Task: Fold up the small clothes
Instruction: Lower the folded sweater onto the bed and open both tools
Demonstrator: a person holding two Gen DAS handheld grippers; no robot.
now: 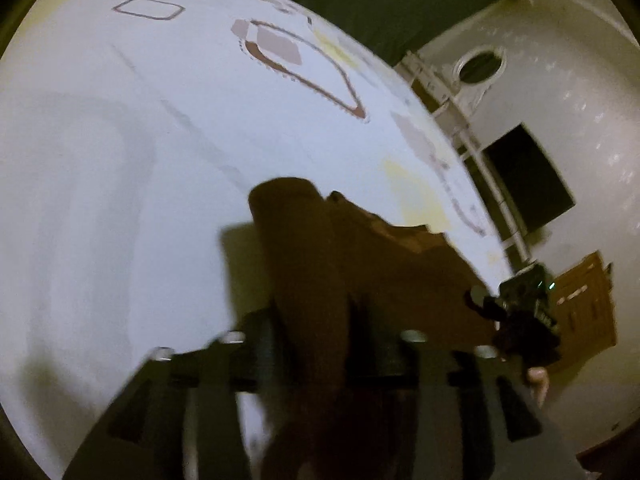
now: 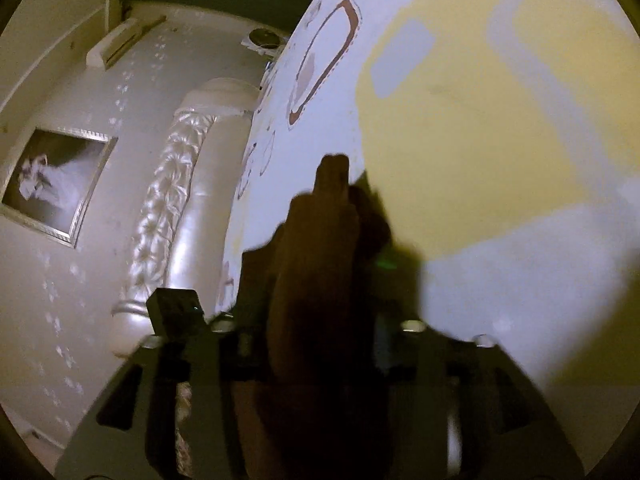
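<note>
Left wrist view: the left gripper [image 1: 320, 360] tilts down over the bed [image 1: 120, 160], brown cloth [image 1: 320, 248] between its jaws — grip unclear. At 3 o'clock, the right gripper [image 1: 516, 312]. Right wrist view: cloth again runs between the jaws, toward 12 — blurred.

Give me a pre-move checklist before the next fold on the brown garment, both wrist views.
1. Brown garment between left gripper fingers: ok.
2. Same garment between right gripper fingers: ok.
3. Pads actually pressing cloth, either side: cannot tell, frames blurred.
4. Garment lying flat on the bedsheet: not ok, it is bunched and raised.
5. Bare sheet ahead for laying the fold: ok.
6. Grippers apart from each other: ok.
</note>
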